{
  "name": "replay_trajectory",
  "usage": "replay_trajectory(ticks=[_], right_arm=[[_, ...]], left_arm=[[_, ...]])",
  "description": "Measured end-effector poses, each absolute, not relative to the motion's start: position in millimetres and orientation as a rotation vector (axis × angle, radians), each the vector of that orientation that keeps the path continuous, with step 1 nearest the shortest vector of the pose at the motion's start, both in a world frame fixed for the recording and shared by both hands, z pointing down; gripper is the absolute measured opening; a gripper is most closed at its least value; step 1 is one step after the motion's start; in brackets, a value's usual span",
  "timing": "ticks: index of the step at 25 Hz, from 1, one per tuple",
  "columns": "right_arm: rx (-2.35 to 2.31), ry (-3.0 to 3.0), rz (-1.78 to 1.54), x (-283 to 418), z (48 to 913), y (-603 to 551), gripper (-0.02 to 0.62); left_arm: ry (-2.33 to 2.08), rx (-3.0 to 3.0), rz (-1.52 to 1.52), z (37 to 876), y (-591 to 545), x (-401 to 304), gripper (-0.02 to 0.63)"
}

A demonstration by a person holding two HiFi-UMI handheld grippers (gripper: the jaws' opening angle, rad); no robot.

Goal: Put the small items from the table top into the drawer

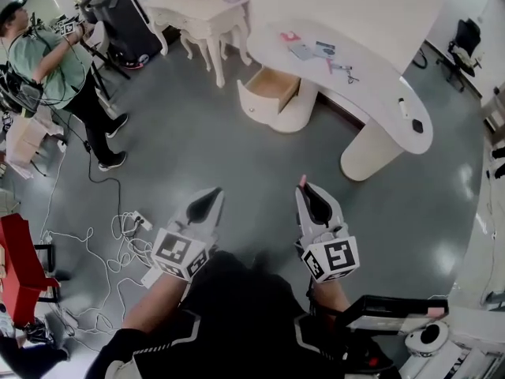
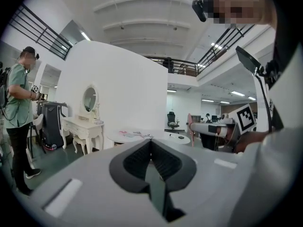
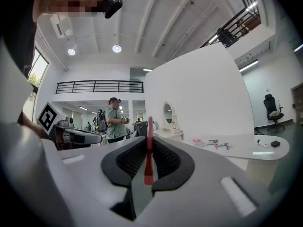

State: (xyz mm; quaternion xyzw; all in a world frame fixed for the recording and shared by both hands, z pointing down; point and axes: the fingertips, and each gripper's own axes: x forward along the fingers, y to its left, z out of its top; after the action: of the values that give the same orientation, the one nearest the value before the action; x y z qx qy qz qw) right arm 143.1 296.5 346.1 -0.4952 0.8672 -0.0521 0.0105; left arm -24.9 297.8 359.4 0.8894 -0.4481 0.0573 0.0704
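The white curved table [image 1: 377, 86] stands far ahead at the upper right. On it lie a pink item [image 1: 289, 35], a grey-blue card [image 1: 302, 51], scissors [image 1: 344, 71], a white marker [image 1: 402, 106] and a small black item [image 1: 417, 125]. An open wooden drawer [image 1: 271, 86] juts out under its left end. My left gripper [image 1: 211, 196] is shut with nothing in it, its jaws meeting [image 2: 151, 144]. My right gripper [image 1: 306, 188] is shut on a thin red item [image 3: 149, 148], whose tip pokes out [image 1: 302, 181]. Both grippers are held over the grey floor, well short of the table.
A white dressing table [image 1: 201, 10] with a stool stands at the back. A person [image 1: 55, 61] stands at the far left. Cables and a power strip [image 1: 134, 223] lie on the floor at the left, beside a red object [image 1: 16, 267]. An office chair [image 1: 465, 34] stands at the far right.
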Motion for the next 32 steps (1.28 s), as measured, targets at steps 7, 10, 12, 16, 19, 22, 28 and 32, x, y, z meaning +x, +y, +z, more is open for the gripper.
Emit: replay_trajectory(ticks=[7, 10, 12, 16, 19, 22, 28, 32], right_arm=[[-1.548, 2.704, -0.227, 147, 357, 265, 0.048], [-1.562, 2.712, -0.217, 138, 357, 247, 0.048], [-1.578, 2.716, -0.207, 133, 357, 231, 0.048], [-1.605, 2.72, -0.196, 123, 353, 199, 0.048], [-1.624, 2.721, -0.179, 110, 347, 171, 0.048], [-1.634, 2.721, -0.176, 99, 343, 148, 0.048], [-1.679, 2.727, -0.191, 78, 347, 112, 0.048], [-1.709, 2.732, -0.192, 64, 349, 89, 0.048]], left_arm=[[-1.301, 2.692, 0.189, 363, 263, -11, 0.0], [-1.289, 2.692, 0.17, 365, 241, -19, 0.0], [-1.277, 2.69, 0.152, 368, 223, -23, 0.0], [-1.244, 2.709, 0.116, 366, 188, -29, 0.0], [-1.226, 2.725, 0.095, 360, 161, -41, 0.0], [-1.211, 2.726, 0.083, 360, 136, -52, 0.0], [-1.189, 2.721, 0.049, 362, 96, -76, 0.0], [-1.173, 2.724, 0.026, 366, 73, -90, 0.0]])
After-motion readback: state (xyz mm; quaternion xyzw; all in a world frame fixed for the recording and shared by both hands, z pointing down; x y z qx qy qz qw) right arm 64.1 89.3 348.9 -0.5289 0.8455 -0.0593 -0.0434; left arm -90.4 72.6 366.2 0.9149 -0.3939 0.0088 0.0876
